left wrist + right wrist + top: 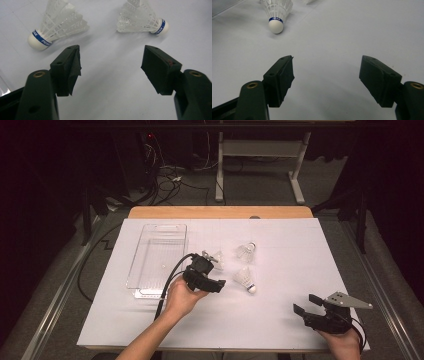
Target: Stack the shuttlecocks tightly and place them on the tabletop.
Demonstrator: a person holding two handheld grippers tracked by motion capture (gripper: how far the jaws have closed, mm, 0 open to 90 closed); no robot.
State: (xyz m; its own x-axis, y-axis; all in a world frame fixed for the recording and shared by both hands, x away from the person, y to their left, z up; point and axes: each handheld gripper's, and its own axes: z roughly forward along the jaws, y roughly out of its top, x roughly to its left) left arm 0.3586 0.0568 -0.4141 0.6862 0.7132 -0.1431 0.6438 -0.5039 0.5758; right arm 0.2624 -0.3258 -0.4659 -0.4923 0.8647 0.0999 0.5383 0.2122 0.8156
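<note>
- Nearest the high camera, the person's left hand (181,296) holds the left gripper (214,270) low over the white bench (280,320); its jaws are spread and empty.
- Three shuttlecocks lie on the bench right of the clear tray (150,240): the near-left shuttlecock (216,258) just beyond the left gripper, the far shuttlecock (246,251), and the near shuttlecock (246,279).
- In the left gripper view, two shuttlecocks lie ahead of the jaws, neither between them yet. The one at left (53,23) has its long axis slanted, cork toward the lower left and skirt toward the upper right; the one at right (141,21) has its cork toward the right and skirt toward the left.
- The step in hand looks like picking a shuttlecock for the tray. To do it well, choose one, turn the gripper so the jaws straddle it across its long axis, and close near the cork band rather than on the fragile skirt, which would crush or spring away.
- Keep the jaws low enough that the cork cannot roll out as they close.
- The right gripper (306,305) rests well apart at the bench's near right, jaws spread with nothing between them; in the right gripper view the near shuttlecock (277,11) points its cork toward that gripper.
</note>
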